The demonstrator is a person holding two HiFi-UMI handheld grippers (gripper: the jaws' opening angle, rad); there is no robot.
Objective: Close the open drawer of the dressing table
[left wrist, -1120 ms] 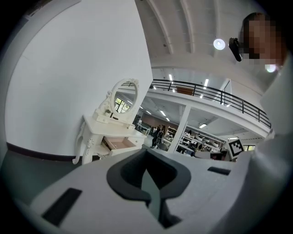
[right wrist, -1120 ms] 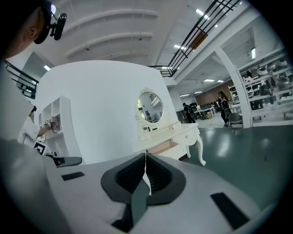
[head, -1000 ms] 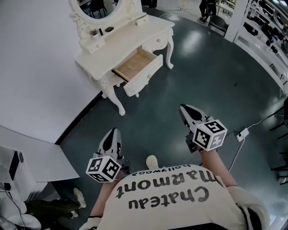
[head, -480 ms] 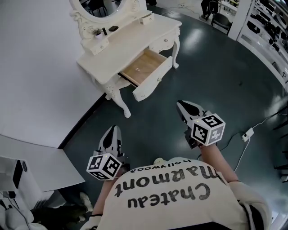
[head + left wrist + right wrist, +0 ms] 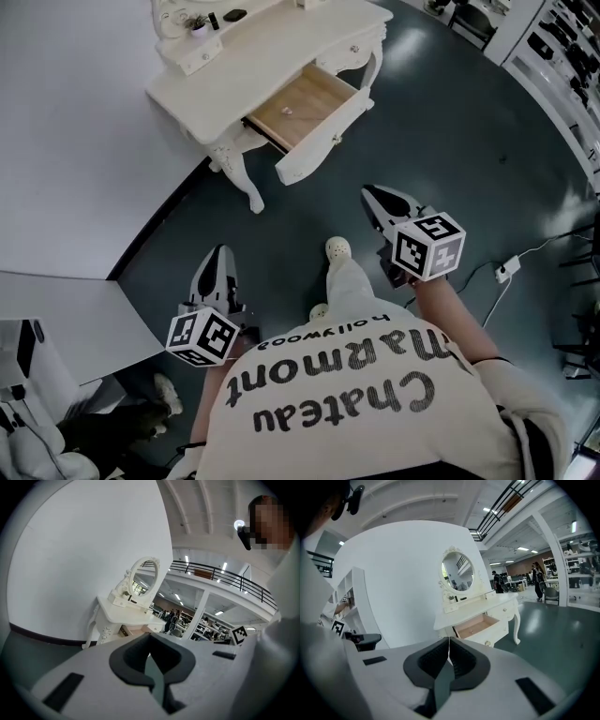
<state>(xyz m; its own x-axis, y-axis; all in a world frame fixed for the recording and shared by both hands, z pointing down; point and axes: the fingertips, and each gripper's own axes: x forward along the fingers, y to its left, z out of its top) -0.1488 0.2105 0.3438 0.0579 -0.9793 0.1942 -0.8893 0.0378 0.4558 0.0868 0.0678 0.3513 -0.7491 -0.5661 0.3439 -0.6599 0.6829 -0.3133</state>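
Note:
The white dressing table (image 5: 281, 56) stands against the curved white wall at the top of the head view. Its wooden-bottomed drawer (image 5: 305, 108) is pulled out, with the white front panel (image 5: 323, 139) facing me. Both grippers hang over the dark floor, well short of it. My left gripper (image 5: 222, 251) is shut and holds nothing; in its own view the left gripper (image 5: 150, 635) sees the table (image 5: 124, 616) ahead. My right gripper (image 5: 367, 192) is also shut and holds nothing. In its own view the right gripper (image 5: 449, 639) points at the open drawer (image 5: 480, 626).
My leg and white shoe (image 5: 337, 249) are stepping forward between the grippers. A cable with a white adapter (image 5: 506, 272) lies on the floor at right. A white shelf unit (image 5: 66, 319) stands at lower left. Small items and an oval mirror (image 5: 458, 571) top the table.
Both grippers have moved forward toward the dressing table, which now lies nearer. My leg and shoe have swung forward between them. The jaws stayed shut.

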